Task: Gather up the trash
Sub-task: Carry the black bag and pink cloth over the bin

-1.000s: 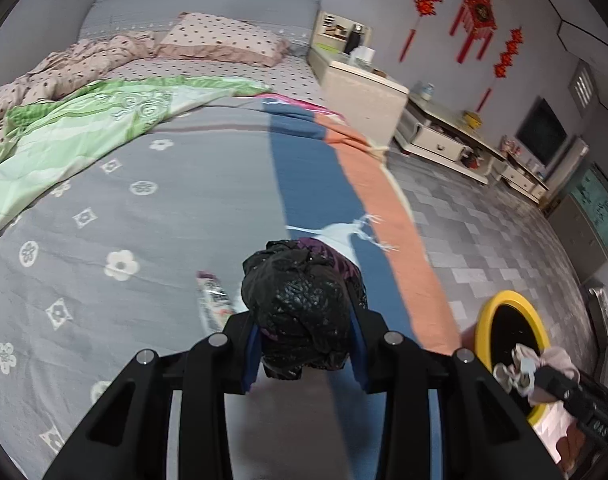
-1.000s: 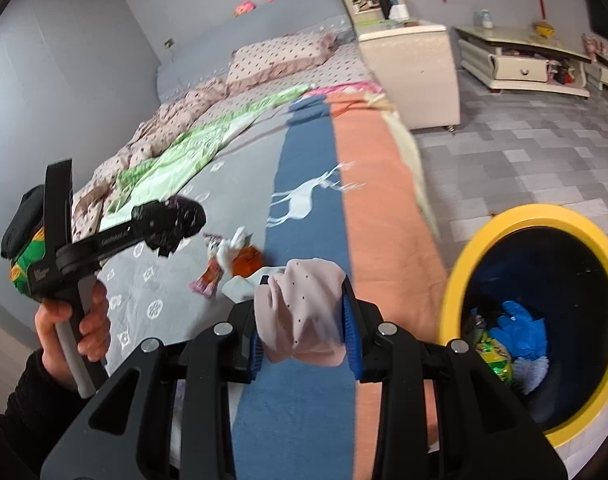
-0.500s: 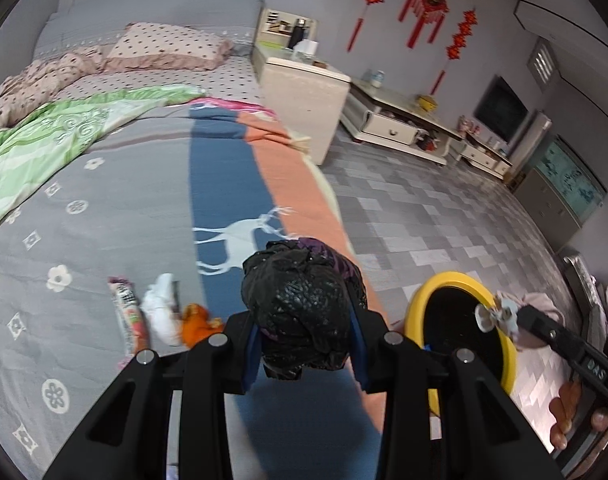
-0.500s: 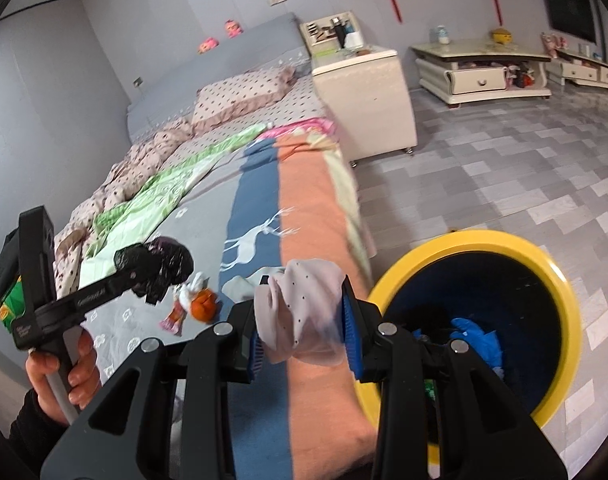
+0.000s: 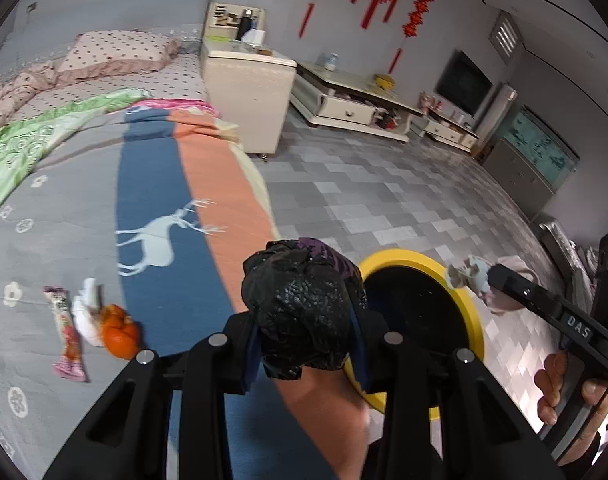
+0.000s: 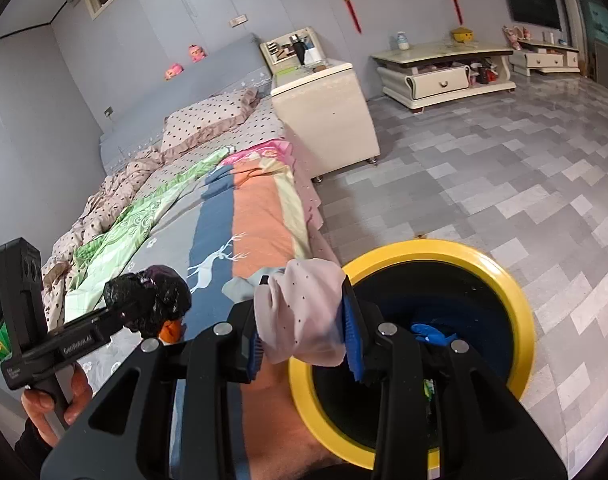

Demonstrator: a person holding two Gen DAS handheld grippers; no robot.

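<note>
Here the left gripper [image 5: 307, 334] is clamped on a crumpled black bag [image 5: 299, 312], held over the bed's edge beside the yellow-rimmed bin [image 5: 470, 312]; the right gripper [image 6: 304, 330] pinches a pale dotted cloth [image 6: 304, 312] just above the bin's near rim [image 6: 504, 276]; the bin stands on open tiled floor [image 6: 504, 184] against the bed [image 5: 83, 208]; a wrapper [image 5: 65, 332], white scrap [image 5: 85, 312] and orange peel [image 5: 119, 332] lie on the blanket.

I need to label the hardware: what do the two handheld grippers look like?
Both the left gripper and right gripper are matte black angular frames with silver screws and blue finger pads. White lettering marks their side bars. Bare hands grip the handles.
</note>
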